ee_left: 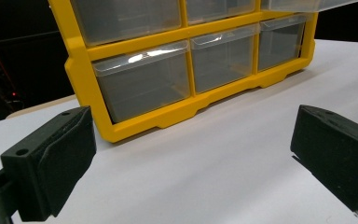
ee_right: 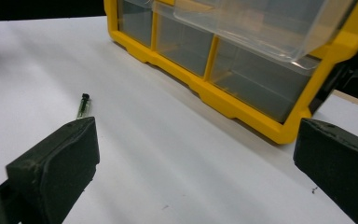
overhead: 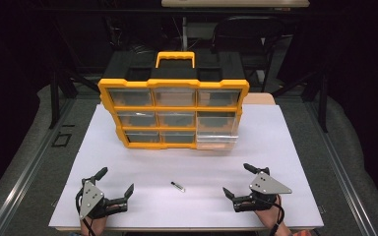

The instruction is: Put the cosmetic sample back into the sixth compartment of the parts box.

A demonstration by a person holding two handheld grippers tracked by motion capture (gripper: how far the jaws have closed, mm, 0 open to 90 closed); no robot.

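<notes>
A yellow-framed organiser [overhead: 173,105] with clear drawers stands upright at the back of the white table [overhead: 128,162]; its lower right drawer [overhead: 217,140] is pulled out. A small screw-like piece [overhead: 177,186] lies on the table between my two grippers. My left gripper [overhead: 115,181] rests near the front left, open and holding nothing. My right gripper [overhead: 236,180] rests near the front right, also open and holding nothing. The right gripper view has the small piece [ee_right: 84,105] just beyond the left jaw and the pulled-out drawer [ee_right: 261,28] above. The left gripper view faces the organiser's lower left drawers [ee_left: 144,79].
A black handle area and yellow grip [overhead: 175,59] top the organiser. A dark chair [overhead: 246,34] and stand legs sit behind the table. Grey floor runs along both sides of the table.
</notes>
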